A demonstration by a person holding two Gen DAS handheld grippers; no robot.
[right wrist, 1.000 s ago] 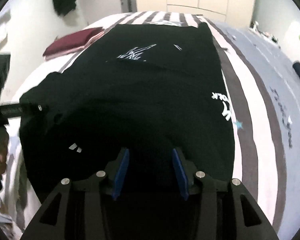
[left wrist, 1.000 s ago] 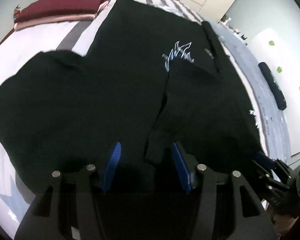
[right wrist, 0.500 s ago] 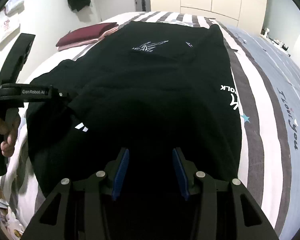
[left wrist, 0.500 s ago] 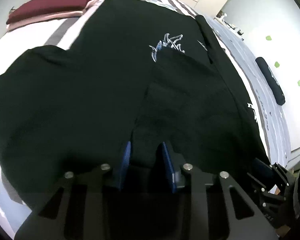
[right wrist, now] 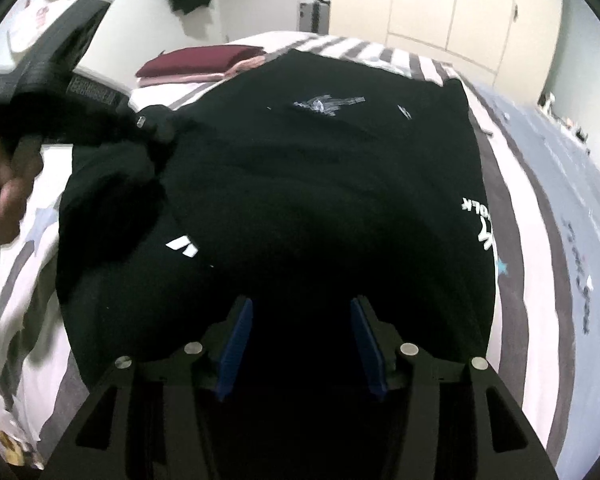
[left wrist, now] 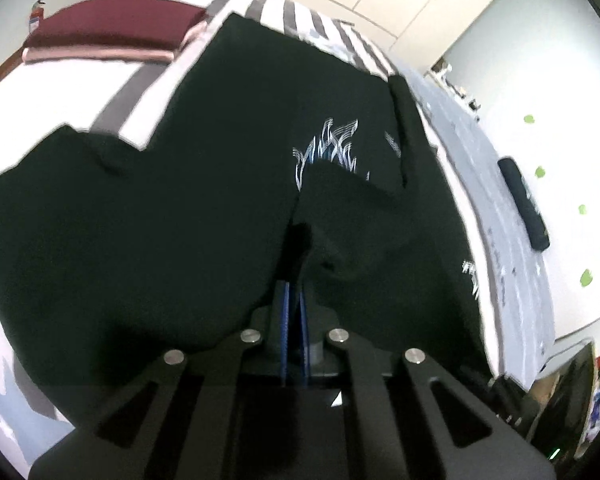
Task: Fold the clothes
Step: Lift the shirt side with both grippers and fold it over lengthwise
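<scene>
**Fold begins at the left edge**

Garment (left wrist: 172, 220) in black, with pale print, lies spread along the striped bed (right wrist: 512, 216), one side already lapped over the middle. The left gripper (left wrist: 295, 300) is pinched tight on a fold of that cloth near its near edge. The right gripper (right wrist: 300, 336) hangs over the near hem with its jaws opening; dark cloth lies below them, and the pads seem to press nothing. The step in hand looks like taking hold for the next fold. Next, the right pair likely needs its own bite on the hem, then both carry it across evenly.

Count: one black garment, two grippers, one stack of folded clothes (left wrist: 112, 36) at the far corner, maroon over pink.
</scene>
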